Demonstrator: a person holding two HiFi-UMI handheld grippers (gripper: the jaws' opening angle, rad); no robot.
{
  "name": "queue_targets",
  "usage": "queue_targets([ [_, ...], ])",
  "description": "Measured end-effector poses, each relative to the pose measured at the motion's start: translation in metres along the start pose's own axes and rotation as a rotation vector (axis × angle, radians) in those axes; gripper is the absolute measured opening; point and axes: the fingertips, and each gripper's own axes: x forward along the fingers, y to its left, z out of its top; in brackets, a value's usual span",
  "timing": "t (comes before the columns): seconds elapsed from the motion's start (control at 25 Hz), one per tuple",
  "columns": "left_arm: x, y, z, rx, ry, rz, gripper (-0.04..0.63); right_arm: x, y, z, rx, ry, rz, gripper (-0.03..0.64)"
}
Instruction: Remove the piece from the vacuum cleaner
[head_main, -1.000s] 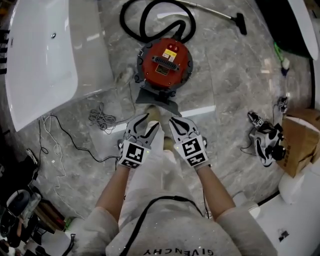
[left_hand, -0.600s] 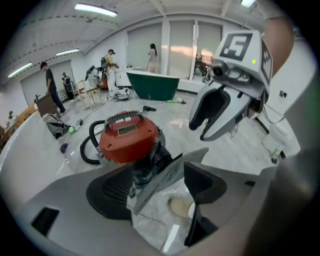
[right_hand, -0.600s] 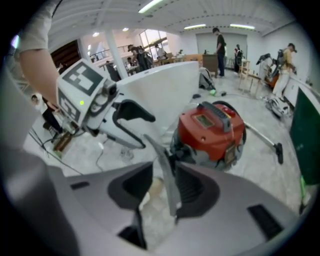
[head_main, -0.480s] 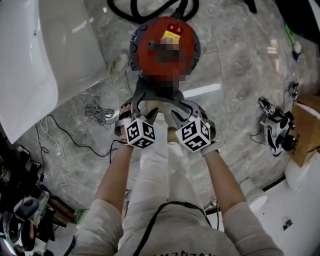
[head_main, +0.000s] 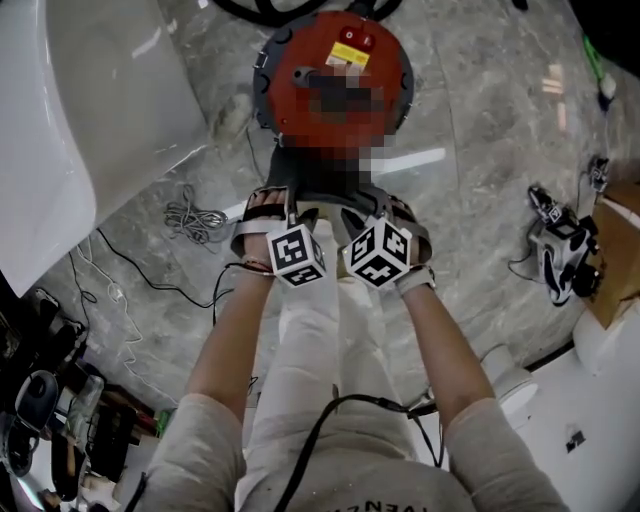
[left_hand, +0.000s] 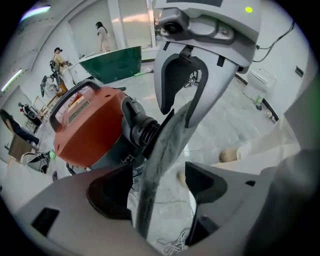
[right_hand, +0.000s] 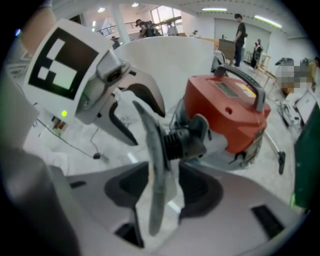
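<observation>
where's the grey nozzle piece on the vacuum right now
The grey piece lies centre in the head view, just below the red vacuum cleaner. It stands edge-on between the jaws of the left gripper and right gripper, which have just been opening.

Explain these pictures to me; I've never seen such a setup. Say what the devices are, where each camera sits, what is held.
A person holds a two-jaw hand tool in each hand: the left gripper and the right gripper. The head view looks down from the person's head; each gripper view rides on its tool. On the marble floor stand a red vacuum cleaner and a white tub. Both pairs of jaws have just been opening and straddle the flat grey piece at the vacuum's front without pressing it, so nothing is held.
</observation>
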Motion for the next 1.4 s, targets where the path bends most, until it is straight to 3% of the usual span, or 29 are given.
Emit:
queue_targets([
  [0.2, 0.007, -0.001, 0.009, 0.114, -0.013, 0.038, 0.336, 0.011, 0.003, -0.005, -0.040, 0.015, 0.003, 0.183],
  [0.28, 0.009, 0.002, 0.010, 0.123, -0.023, 0.068, 0.287, 0.015, 0.006, -0.006, -0.060, 0.019, 0.005, 0.181],
  [0.36, 0.008, 0.006, 0.009, 0.089, -0.042, 0.089, 0.196, 0.019, 0.009, -0.006, -0.082, 0.020, -0.002, 0.179],
  [0.64, 0.005, 0.007, 0.012, 0.062, -0.041, 0.107, 0.149, 0.017, 0.000, -0.007, -0.106, -0.003, -0.084, 0.070],
  [0.76, 0.001, 0.005, 0.007, 0.046, -0.041, 0.117, 0.078, 0.017, 0.006, -0.008, -0.147, 0.003, -0.103, 0.041],
  [1.4, 0.002, 0.000, 0.002, -0.055, -0.023, 0.105, 0.071, 0.017, 0.010, -0.009, -0.171, 0.022, -0.106, 0.040],
])
